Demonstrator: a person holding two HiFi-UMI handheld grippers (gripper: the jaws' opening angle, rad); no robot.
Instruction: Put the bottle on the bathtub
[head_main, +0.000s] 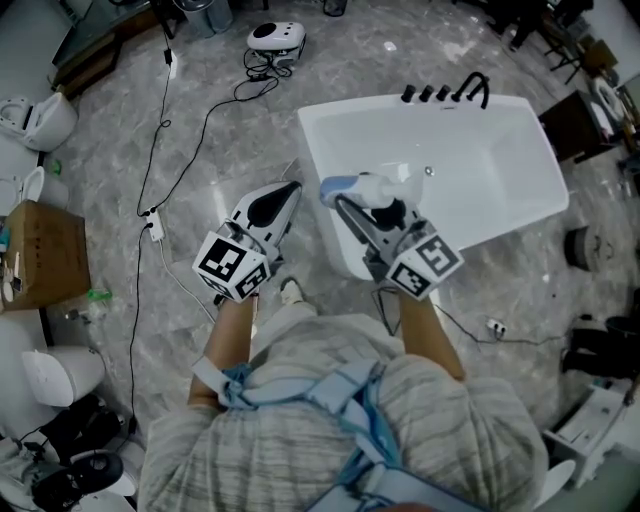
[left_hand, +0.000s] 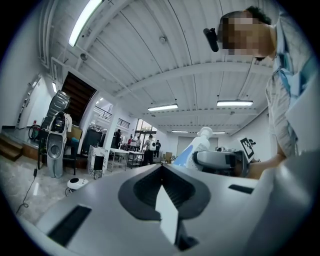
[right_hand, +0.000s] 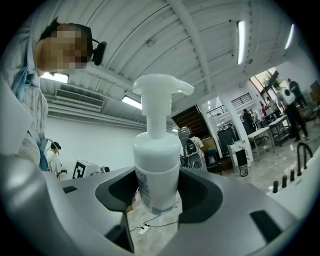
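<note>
Right gripper (head_main: 366, 204) jaws clamping bottle (head_main: 386, 187) over bathtub (head_main: 500, 170) 9 o'clock side; left gripper (head_main: 288, 190) at bottle's 9 o'clock, jaws sitting together

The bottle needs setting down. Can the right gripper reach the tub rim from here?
Probably yes: the right gripper, shut on the bottle, hangs right over the tub at its near rim, which looks bare.

Grey marbled floor (head_main: 100, 180), black cable (head_main: 159, 145) trailing across it, cardboard box (head_main: 45, 255) at the left edge, white toilet (head_main: 42, 120) beyond it, white ribbed ceiling (left_hand: 150, 55), long strip lights (left_hand: 162, 107), white wall (right_hand: 95, 145), distant tables (left_hand: 117, 152).
</note>
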